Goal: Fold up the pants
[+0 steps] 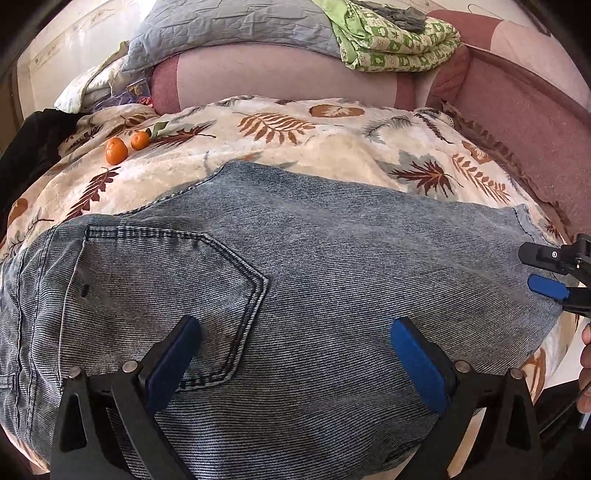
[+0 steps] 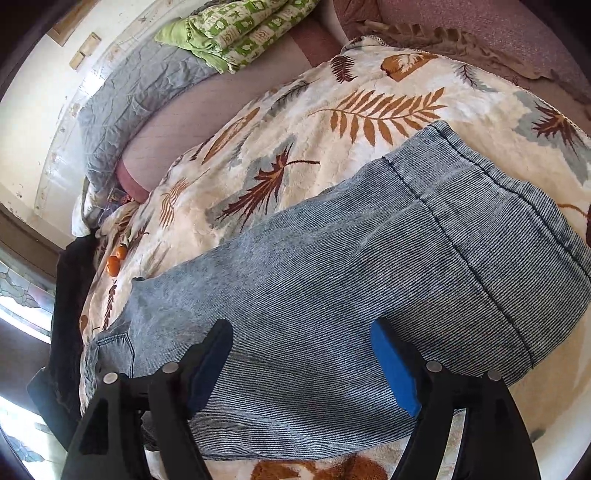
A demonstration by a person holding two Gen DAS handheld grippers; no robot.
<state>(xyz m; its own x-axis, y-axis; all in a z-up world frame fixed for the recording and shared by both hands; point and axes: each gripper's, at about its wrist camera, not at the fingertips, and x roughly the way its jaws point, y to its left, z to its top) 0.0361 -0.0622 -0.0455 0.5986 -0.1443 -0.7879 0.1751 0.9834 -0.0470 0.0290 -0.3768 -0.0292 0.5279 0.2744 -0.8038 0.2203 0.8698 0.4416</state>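
Light blue denim pants (image 1: 314,266) lie flat on a leaf-patterned blanket (image 1: 295,136), folded lengthwise with a back pocket (image 1: 177,295) up. My left gripper (image 1: 295,336) is open, jaws wide, just above the seat of the pants near the pocket. In the right wrist view the pant legs (image 2: 351,266) run to the hems (image 2: 498,206) at the right. My right gripper (image 2: 303,339) is open over the legs near the hem end. It also shows in the left wrist view (image 1: 554,273) at the hem edge.
Two oranges (image 1: 125,146) lie on the blanket at the far left. A dark garment (image 1: 33,147) sits at the left edge. A pink sofa back (image 1: 288,77) holds a grey quilt (image 1: 229,29) and a folded green blanket (image 1: 399,40).
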